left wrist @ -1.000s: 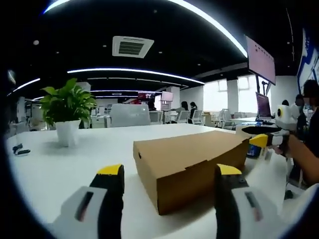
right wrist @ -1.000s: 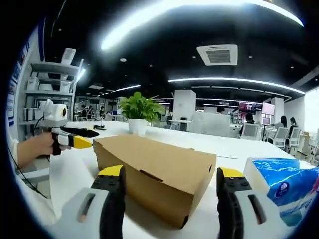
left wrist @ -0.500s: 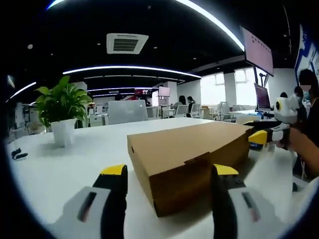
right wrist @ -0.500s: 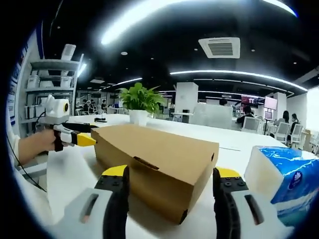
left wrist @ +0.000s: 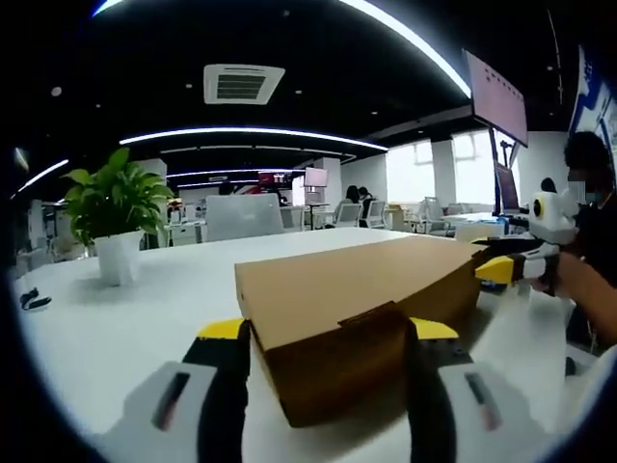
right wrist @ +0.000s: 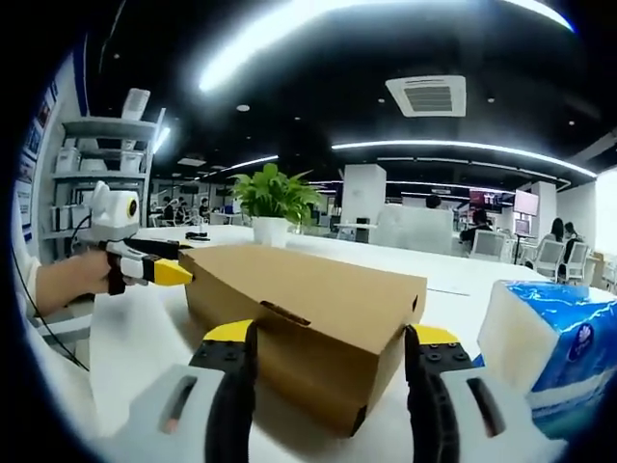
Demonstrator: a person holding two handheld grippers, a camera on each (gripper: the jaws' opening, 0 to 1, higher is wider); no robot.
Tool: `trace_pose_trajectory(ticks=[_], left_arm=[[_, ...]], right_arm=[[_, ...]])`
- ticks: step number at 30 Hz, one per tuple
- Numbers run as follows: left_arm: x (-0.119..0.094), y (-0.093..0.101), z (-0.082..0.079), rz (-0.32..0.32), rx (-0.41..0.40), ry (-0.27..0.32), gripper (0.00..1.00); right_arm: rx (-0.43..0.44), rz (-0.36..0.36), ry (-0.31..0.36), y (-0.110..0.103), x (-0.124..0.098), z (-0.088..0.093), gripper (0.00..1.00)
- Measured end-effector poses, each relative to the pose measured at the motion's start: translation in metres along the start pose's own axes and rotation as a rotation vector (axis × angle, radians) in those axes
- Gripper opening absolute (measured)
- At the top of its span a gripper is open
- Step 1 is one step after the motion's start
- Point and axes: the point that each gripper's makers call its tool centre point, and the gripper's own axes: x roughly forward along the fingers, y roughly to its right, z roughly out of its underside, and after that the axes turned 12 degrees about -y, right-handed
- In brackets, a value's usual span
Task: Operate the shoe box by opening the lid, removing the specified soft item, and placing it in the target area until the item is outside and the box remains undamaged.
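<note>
One brown cardboard shoe box (left wrist: 357,318), lid shut, flat on the white bench (left wrist: 116,328). We've got the left hand-held gripper (left wrist: 323,333) spread wide either side of one end, the right hand-held gripper (right wrist: 328,338) wide at the opp. end. One tissue pack (right wrist: 545,347), one potted plant (left wrist: 114,217). Open office w/ ceiling strip lights.

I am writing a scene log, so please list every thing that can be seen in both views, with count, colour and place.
shoe box: one, brown cardboard, lid closed, on the white table, between the jaws of both grippers.
tissue pack: one, white and blue, on the table beside the box.
potted plant: one, green in a white pot, far side of the table.
small dark object: one, table edge.
shelf rack: one, grey, background.
left gripper: yellow-tipped jaws open around a box end.
right gripper: jaws open at the other end.
</note>
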Motion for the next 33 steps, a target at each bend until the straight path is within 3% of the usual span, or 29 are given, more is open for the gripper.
trace_pose_trajectory(ticks=[6, 29, 33], left_arm=[[-0.001, 0.001, 0.000, -0.002, 0.002, 0.001, 0.66], [-0.008, 0.011, 0.004, -0.010, 0.008, 0.026, 0.64], [-0.010, 0.016, 0.006, -0.011, 0.038, 0.021, 0.64]], right_arm=[[0.002, 0.006, 0.019, 0.000, -0.002, 0.001, 0.62], [-0.004, 0.012, -0.008, -0.001, -0.014, 0.006, 0.60], [-0.019, 0.016, -0.020, -0.002, -0.018, 0.008, 0.60]])
